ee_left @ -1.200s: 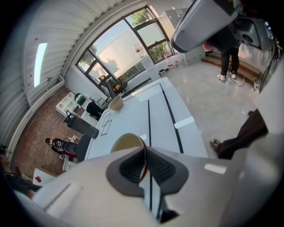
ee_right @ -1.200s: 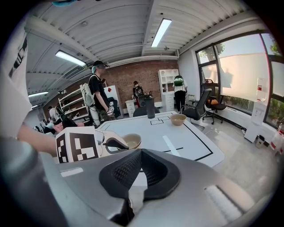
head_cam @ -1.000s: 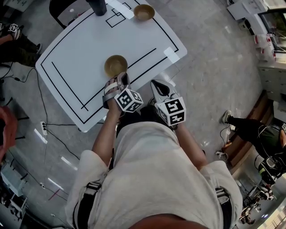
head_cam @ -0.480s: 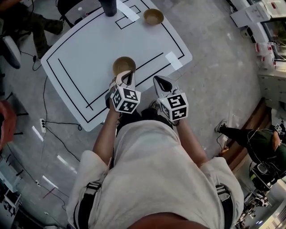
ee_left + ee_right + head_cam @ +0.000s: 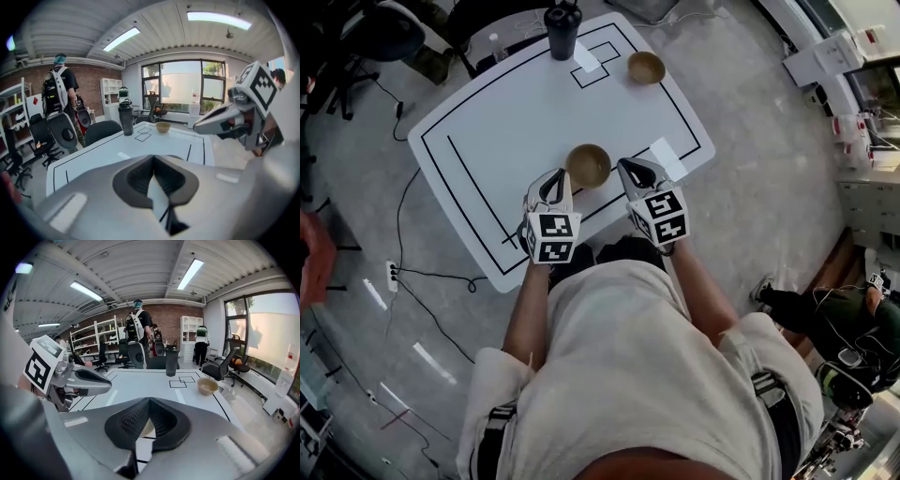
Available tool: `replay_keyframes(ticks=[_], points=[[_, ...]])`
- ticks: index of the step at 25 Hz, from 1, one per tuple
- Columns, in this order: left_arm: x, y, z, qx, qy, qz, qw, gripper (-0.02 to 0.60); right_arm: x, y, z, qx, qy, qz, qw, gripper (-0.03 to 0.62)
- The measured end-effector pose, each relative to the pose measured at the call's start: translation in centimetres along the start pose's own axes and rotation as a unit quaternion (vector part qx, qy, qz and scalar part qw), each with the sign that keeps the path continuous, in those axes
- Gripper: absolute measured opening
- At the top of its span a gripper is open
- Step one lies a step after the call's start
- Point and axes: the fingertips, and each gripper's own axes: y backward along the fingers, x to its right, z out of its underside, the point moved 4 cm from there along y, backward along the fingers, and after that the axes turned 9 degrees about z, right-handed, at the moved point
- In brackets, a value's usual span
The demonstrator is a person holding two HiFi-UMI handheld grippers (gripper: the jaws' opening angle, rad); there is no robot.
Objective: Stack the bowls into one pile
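The near bowl [image 5: 588, 166], earlier just ahead of the left gripper [image 5: 551, 185], now sits between it and the right gripper [image 5: 630, 171]. Both grippers' jaws are together and empty. The far bowl [image 5: 646, 67] lies well beyond the right gripper.

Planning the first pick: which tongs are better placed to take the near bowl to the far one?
Right, probably. Right tongs sit beside the near bowl, which shows past their pads in the right gripper view; far bowl lies on that side.
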Motion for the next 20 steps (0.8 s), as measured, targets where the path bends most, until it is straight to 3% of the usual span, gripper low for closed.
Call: replay_keyframes(ticks=[6, 9, 15, 20], points=[[-2.2, 1.1, -0.4, 0.019, 0.031, -0.046, 0.9983, 0.003, 1.7, -2.2, -1.1, -0.009, 0.044, -0.008, 0.999, 0.0], [-3.1, 0.4, 0.0, 0.024, 0.065, -0.072, 0.995, 0.002, 1.5, -3.9, -1.5, -0.008, 0.07, -0.051, 0.996, -0.001], [-3.1, -0.9, 0.0, 0.027, 0.154, -0.145, 0.977, 0.003, 1.9, -5.8, -2.2, 0.007, 0.124, -0.152, 0.981, -0.001], [-2.1, -1.4, -0.2, 0.024, 0.186, -0.211, 0.9593, 0.003, 4.1, -7.3, -2.1, 0.021, 0.151, -0.201, 0.968, -0.002]])
